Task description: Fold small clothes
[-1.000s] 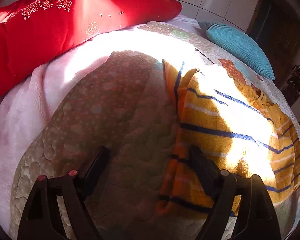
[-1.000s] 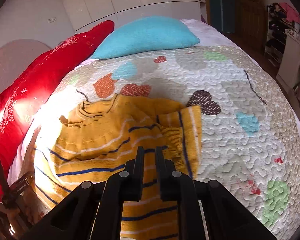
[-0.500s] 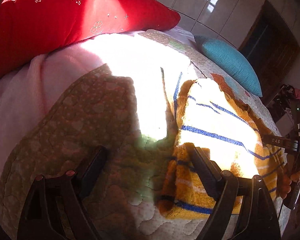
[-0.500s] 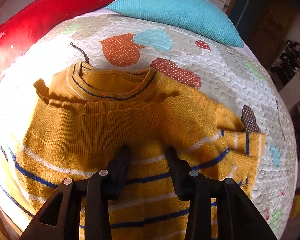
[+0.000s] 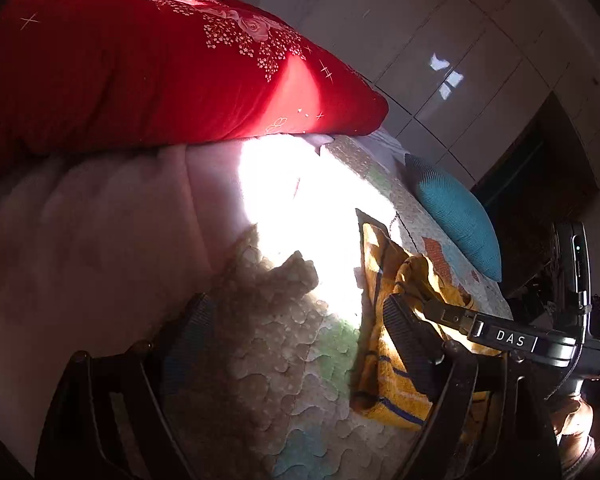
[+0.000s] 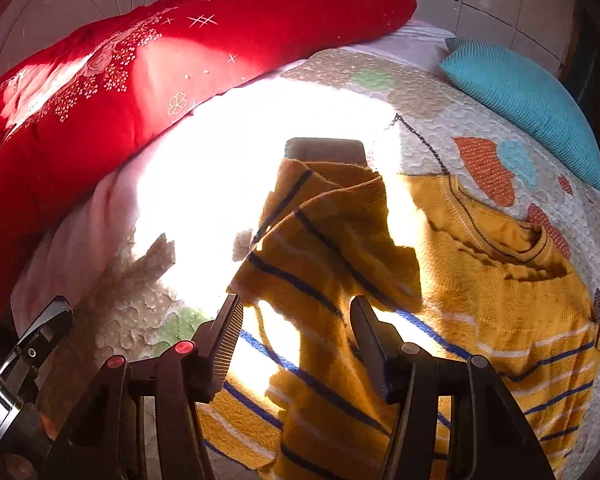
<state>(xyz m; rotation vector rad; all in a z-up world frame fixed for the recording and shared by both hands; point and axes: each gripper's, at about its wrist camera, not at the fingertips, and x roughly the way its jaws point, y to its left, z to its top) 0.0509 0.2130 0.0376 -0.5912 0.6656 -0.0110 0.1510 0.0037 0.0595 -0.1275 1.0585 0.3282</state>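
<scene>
Sunlight falls hard across the quilted bedspread (image 6: 440,92), and your mustard striped sweater (image 6: 480,288) lies spread on it, neckline toward the teal pillow (image 6: 532,96). One sleeve (image 6: 332,232) is folded in over the body, its cuff pointing up toward the red pillow (image 6: 160,64).

Your right tongs (image 6: 296,328) stand moderately open with nothing between the fingers. They hang just over the folded sleeve and the lower body of the sweater, the striped knit showing through the gap; you cannot tell from this view whether the fingertips touch the cloth.

Your left tongs (image 5: 296,320) are spread wide and hold nothing. Most of their gap sits over bare bedspread (image 5: 284,360), beside the sweater (image 5: 396,360) rather than above it. Only the right-hand finger (image 5: 408,344) overlaps the sweater's near edge, which lies bunched there. The other tool, marked DAS, crosses that view just beyond that finger. The pale pink blanket (image 5: 100,240) lies to the left, under the red pillow (image 5: 140,60).
</scene>
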